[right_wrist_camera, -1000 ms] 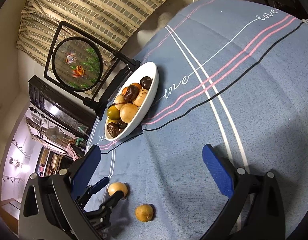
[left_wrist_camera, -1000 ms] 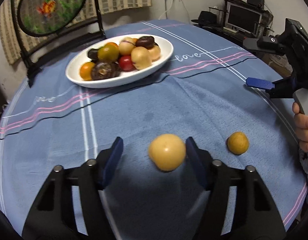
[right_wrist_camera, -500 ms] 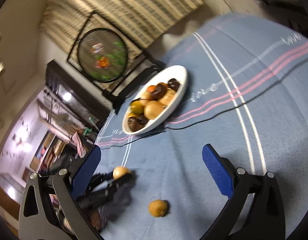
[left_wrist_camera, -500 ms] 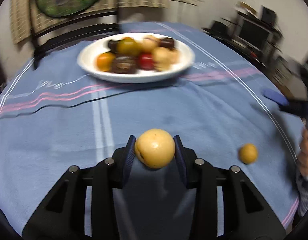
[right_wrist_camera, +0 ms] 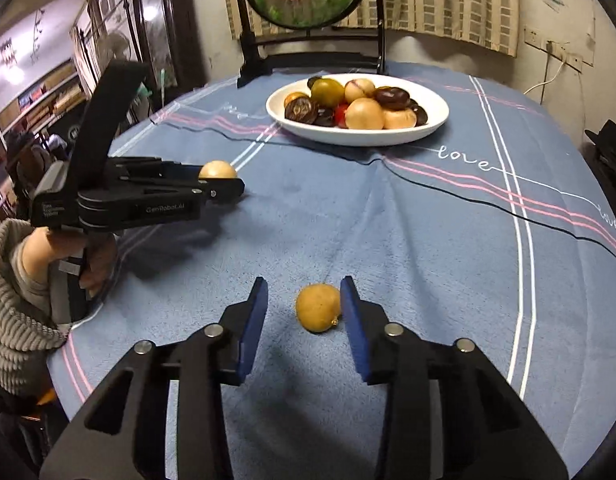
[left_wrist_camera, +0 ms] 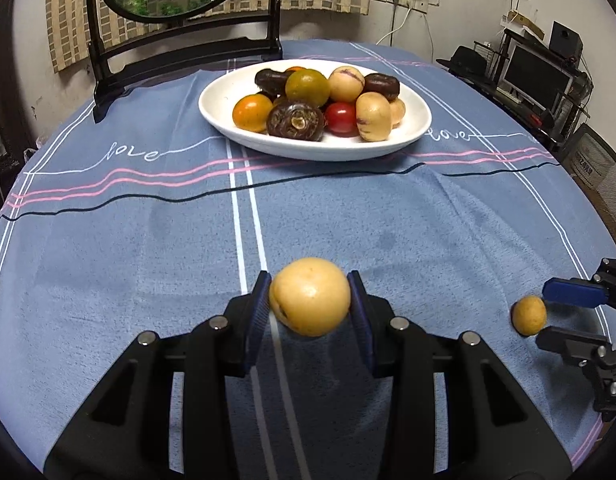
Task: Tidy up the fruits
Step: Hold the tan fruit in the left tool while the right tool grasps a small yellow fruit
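The blue-clothed table (left_wrist_camera: 108, 240) bears a white plate (left_wrist_camera: 417, 118) of fruit at its far side; the left gripper (left_wrist_camera: 309, 308) is clamped on a large yellow fruit (left_wrist_camera: 309, 302); the right gripper (right_wrist_camera: 302, 312), its jaws having just been closing, brackets the small yellow fruit (right_wrist_camera: 317, 307) (right pad touching, left pad apart), so centre it before squeezing.

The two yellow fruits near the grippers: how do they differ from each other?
The larger yellow fruit is clamped between the left gripper fingers; the smaller yellow fruit lies on the tablecloth, touching only one finger of the right gripper. Both are round and yellow-brown.
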`<state>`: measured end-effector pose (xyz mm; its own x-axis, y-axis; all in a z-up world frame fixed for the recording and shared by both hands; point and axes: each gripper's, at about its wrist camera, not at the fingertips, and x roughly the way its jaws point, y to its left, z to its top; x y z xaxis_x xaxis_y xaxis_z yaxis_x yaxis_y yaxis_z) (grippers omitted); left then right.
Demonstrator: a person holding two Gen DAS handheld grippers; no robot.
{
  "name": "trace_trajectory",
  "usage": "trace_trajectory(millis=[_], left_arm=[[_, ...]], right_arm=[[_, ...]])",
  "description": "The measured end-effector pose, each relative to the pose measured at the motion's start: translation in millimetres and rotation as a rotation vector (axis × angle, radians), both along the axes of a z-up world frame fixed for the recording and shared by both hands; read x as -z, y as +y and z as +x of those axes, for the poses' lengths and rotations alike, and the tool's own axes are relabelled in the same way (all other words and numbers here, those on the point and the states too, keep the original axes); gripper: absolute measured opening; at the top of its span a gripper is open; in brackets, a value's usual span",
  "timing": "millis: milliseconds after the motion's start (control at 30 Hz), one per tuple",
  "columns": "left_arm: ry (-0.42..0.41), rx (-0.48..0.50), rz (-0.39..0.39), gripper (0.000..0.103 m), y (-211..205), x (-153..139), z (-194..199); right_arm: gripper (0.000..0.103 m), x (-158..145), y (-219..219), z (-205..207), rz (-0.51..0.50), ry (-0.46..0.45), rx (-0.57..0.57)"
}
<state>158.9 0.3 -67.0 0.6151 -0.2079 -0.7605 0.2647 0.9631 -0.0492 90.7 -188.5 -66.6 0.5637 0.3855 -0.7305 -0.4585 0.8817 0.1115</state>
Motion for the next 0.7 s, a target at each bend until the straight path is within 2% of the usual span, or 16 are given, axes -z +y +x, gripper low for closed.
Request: trace_trajectory(millis=[200,300,367,567,700], left_arm=[[0.006,0.0,0.003,0.04,-0.4,1.8,1.5],[0.014,0.004,0.001,0.04,-0.8,3.2,2.4],[0.026,0.005,0.001,0.04,-1.4,5.7,4.2],[0.027,0.004,-0.012,0.04,0.2,5.9,4.5],[0.002,-0.002,-0.02,0.04,1.7,1.7,1.9]], right_arm=[[0.037,6.1,4.4,2.4,-0.06,0.02,0.014],[0.028,11.3,3.7,7.8,-0.073,0.05,0.017],[0.027,12.9,2.8,10.2,-0.066,0.063,0.013],[0.027,12.5,-5.1,13.6,-0.011,0.085,0.013],[0.027,-2.2,-14.5,12.8,0.079,0.039,0.038]])
